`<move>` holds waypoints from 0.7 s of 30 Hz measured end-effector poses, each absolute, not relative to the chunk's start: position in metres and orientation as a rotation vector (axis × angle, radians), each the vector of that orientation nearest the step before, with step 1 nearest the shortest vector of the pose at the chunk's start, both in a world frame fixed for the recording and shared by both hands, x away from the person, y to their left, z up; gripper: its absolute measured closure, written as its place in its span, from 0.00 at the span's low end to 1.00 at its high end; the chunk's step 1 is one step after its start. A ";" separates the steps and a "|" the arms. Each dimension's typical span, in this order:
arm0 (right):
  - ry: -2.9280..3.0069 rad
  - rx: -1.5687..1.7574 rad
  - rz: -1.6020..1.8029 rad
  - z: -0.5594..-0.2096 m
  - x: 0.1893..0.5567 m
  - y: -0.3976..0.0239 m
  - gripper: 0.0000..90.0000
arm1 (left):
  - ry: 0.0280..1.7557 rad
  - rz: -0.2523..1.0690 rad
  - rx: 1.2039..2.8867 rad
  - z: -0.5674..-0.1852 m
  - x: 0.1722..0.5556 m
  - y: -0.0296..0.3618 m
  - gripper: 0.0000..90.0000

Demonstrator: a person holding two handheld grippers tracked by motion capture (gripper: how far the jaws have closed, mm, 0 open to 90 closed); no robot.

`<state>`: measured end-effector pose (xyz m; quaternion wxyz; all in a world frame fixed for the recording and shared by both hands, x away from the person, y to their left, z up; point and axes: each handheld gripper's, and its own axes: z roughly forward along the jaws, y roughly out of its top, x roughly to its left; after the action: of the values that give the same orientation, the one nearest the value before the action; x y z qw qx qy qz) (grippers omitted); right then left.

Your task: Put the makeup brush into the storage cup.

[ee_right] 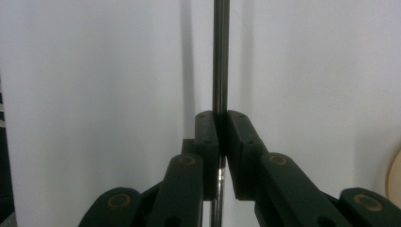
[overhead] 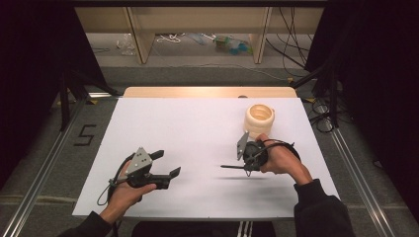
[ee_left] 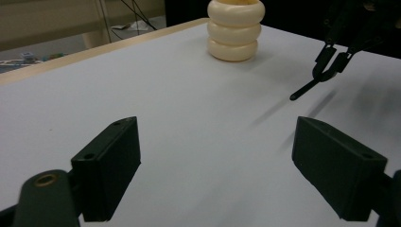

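Note:
A cream ribbed ring-stack holder (overhead: 259, 118) stands upright at the far right of the white table (overhead: 197, 123); the left gripper view also shows the holder (ee_left: 235, 29). My right gripper (overhead: 246, 166) hovers just in front of the holder, shut on a thin black rod (overhead: 231, 167) that points left, level over the table. In the right gripper view the rod (ee_right: 220, 56) runs straight out between the closed jaws of my right gripper (ee_right: 221, 127). My left gripper (overhead: 168, 163) is open at the near left with nothing in it, and in its own view my left gripper (ee_left: 220, 156) faces the far-off rod (ee_left: 305, 90).
A wooden table edge (overhead: 207, 92) shows beyond the white sheet. Shelving legs and cables (overhead: 291, 34) lie on the floor behind. Metal rails (overhead: 356, 168) run along both sides, and a "5" mark (overhead: 85, 134) is on the floor to the left.

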<state>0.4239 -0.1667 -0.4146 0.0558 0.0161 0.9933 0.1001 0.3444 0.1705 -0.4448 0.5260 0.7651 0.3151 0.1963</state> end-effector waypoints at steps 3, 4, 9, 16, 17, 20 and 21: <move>3.008 -0.007 0.296 -0.413 0.418 -0.156 0.93 | 0.730 0.457 1.861 -0.443 0.344 0.163 0.18; 3.008 -0.007 0.296 -0.413 0.418 -0.156 0.93 | 0.725 0.446 1.869 -0.444 0.345 0.160 0.18; 3.003 -0.079 0.288 -0.412 0.409 -0.138 0.93 | 0.690 0.427 1.918 -0.444 0.344 0.145 0.21; 2.976 -0.181 0.264 -0.409 0.402 -0.124 0.93 | 0.660 0.363 1.989 -0.446 0.345 0.125 0.24; 2.987 -0.156 0.241 -0.408 0.399 -0.122 0.93 | 0.651 0.361 2.001 -0.446 0.346 0.123 0.24; 2.962 -0.270 0.255 -0.409 0.399 -0.116 0.93 | 0.633 0.323 2.038 -0.446 0.346 0.117 0.26; 2.976 -0.235 0.266 -0.410 0.394 -0.112 0.93 | 0.629 0.331 2.048 -0.446 0.346 0.114 0.26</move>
<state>0.3941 -0.1123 -0.4102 0.0721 -0.0782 0.9904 0.0886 0.3457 0.1145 -0.4459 0.4677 0.8350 0.2564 0.1351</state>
